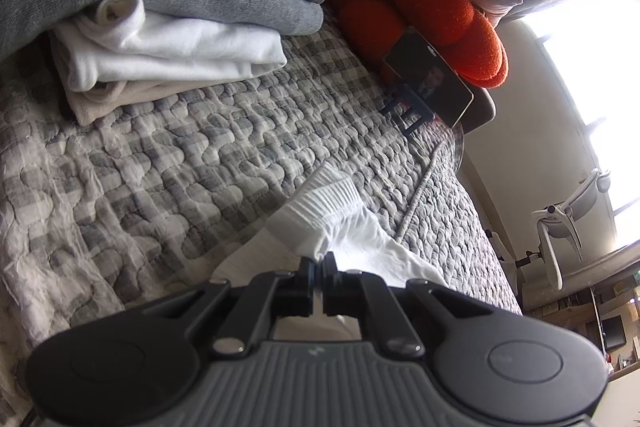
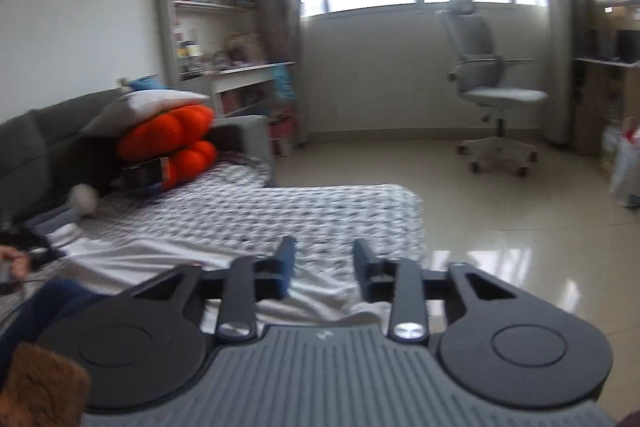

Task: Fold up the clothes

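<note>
Garment [image 1: 340, 223] pinched by left gripper [image 1: 319, 261]

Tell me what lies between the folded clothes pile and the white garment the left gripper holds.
Only bare checked quilt, seen in the left wrist view, separates the folded pile from the white garment pinched by the left gripper.

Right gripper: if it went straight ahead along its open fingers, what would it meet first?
Probably the white garment lying on the checked quilt just beyond the right gripper; past that, quilt. Depth is unclear in this blurred view.
</note>
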### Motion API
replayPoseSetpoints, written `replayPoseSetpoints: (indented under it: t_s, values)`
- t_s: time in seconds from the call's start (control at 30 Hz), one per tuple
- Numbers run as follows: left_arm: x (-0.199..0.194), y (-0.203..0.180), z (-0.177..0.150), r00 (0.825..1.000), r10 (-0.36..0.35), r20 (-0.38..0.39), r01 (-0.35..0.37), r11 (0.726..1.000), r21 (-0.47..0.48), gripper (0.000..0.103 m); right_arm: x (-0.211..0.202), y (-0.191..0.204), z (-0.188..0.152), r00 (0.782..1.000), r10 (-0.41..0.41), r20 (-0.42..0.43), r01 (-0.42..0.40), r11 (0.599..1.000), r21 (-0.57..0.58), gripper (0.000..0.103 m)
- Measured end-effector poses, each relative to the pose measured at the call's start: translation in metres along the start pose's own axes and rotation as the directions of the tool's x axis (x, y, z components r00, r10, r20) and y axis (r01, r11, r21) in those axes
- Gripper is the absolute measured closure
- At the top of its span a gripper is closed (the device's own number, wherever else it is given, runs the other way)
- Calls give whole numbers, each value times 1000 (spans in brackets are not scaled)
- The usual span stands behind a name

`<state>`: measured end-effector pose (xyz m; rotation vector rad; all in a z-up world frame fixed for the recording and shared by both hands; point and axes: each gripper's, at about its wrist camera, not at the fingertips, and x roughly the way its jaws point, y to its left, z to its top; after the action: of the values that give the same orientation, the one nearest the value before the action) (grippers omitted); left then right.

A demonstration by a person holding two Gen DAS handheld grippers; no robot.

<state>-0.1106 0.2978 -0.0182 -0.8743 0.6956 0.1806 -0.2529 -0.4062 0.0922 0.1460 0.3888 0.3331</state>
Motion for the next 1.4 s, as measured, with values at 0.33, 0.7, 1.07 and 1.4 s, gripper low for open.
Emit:
replayPoseSetpoints:
  t_s: [0.33, 0.7, 1.07, 1.4]
  values:
    - [-1, -2, -1, 1000, 22, 16, -22, 1000, 18, 100, 116, -64, -82, 990, -99, -101, 139, 809, 571, 46]
    - [1, -8, 0, 1000, 13, 15, -14, 999, 47, 100, 150, -91, -75, 971, -151, -187, 240, 659, 712, 64]
    - [-2, -21, 23, 999, -32, 19, 31, 999, 22, 100, 167, -90, -40, 960, -214, -181, 278, 664, 694, 101]
    - [-23, -34, 32, 997, -77, 29, 76, 997, 25, 100, 144, -94, 6, 992, -121, -36, 111, 695, 711, 101]
